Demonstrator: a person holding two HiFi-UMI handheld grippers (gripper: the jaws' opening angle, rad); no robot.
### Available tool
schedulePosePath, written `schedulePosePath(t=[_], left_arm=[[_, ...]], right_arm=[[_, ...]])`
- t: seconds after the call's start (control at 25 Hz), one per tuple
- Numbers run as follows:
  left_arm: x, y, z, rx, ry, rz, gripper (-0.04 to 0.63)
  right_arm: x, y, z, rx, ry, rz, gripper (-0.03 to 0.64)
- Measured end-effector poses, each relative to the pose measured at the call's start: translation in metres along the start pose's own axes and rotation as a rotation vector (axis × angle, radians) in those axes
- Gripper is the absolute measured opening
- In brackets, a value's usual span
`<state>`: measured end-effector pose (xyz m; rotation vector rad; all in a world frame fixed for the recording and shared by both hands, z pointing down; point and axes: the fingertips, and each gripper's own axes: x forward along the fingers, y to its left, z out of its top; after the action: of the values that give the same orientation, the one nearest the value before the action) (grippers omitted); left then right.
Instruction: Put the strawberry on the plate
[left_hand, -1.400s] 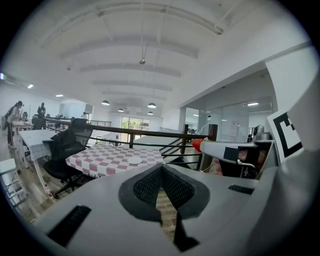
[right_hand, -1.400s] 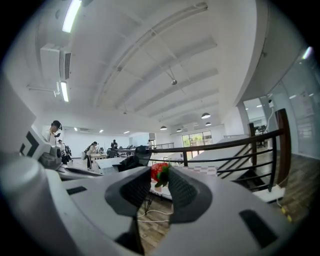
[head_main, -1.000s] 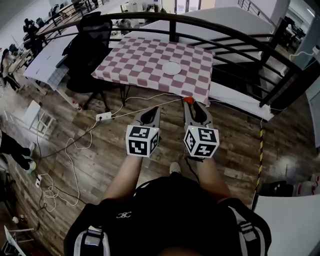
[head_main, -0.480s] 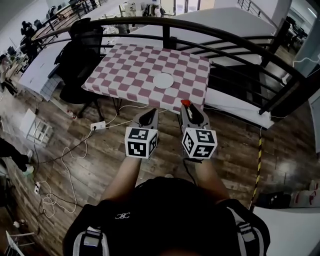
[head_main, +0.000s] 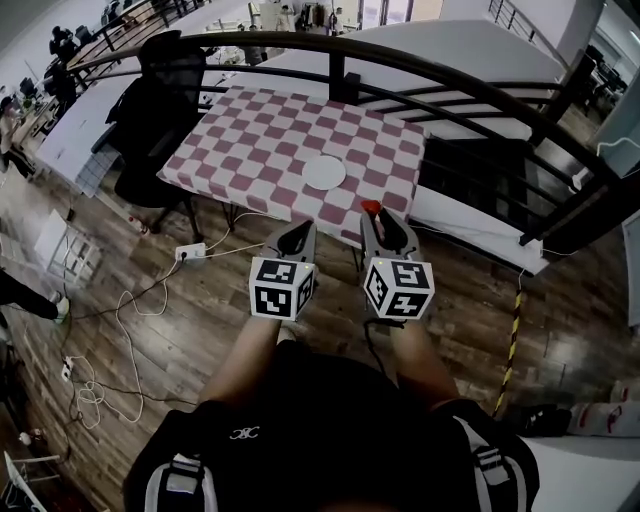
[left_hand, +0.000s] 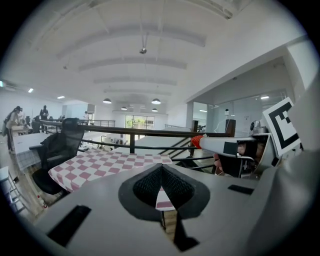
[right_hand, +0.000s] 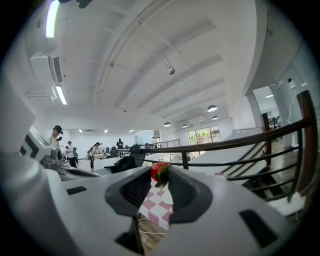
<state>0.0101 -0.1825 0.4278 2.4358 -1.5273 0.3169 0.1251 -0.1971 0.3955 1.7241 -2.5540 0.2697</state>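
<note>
one strawberry (right_hand: 159, 171) pinched by right tongs (right_hand: 160, 176), left tongs (left_hand: 160, 171) closed empty, head-view shows plate (head_main: 324, 172)

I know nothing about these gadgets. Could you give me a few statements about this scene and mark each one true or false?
1. The small red strawberry is pinched in the right gripper. True.
2. The round white plate has the strawberry on it. False: the plate is bare; the fruit is in the right gripper, short of the table.
3. The plate sits on the table with the red-and-white checked cloth. True.
4. The left gripper carries a second fruit. False: its jaws are together with nothing between them.
5. In the head view, the black office chair stands at the table's right. False: it is at the table's left.
</note>
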Motion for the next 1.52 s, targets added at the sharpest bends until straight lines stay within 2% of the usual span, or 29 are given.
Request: schedulePosePath(t=[0.28, 0.68, 1.28, 1.52], left_arm=[[0.035, 0.025, 0.007, -0.026, -0.016, -0.011, -0.010], [0.106, 0.082, 0.032, -0.033, -0.021, -0.050, -0.011], [0.206, 0.174, 0.041, -0.026, 0.050, -0.154, -0.010], [0.236, 0.193, 0.026, -0.052, 0.111, -0.185, -0.011]], right_arm=[[0.039, -0.005, -0.006, -0.012, 0.019, 0.002, 0.115], [0.131, -0.021, -0.001, 0.002, 0.037, -0.016, 0.115], [0.254, -0.032, -0.006, 0.038, 0.050, -0.108, 0.115], [0.283, -0.035, -0.035, 0.081, 0.133, -0.093, 0.115]])
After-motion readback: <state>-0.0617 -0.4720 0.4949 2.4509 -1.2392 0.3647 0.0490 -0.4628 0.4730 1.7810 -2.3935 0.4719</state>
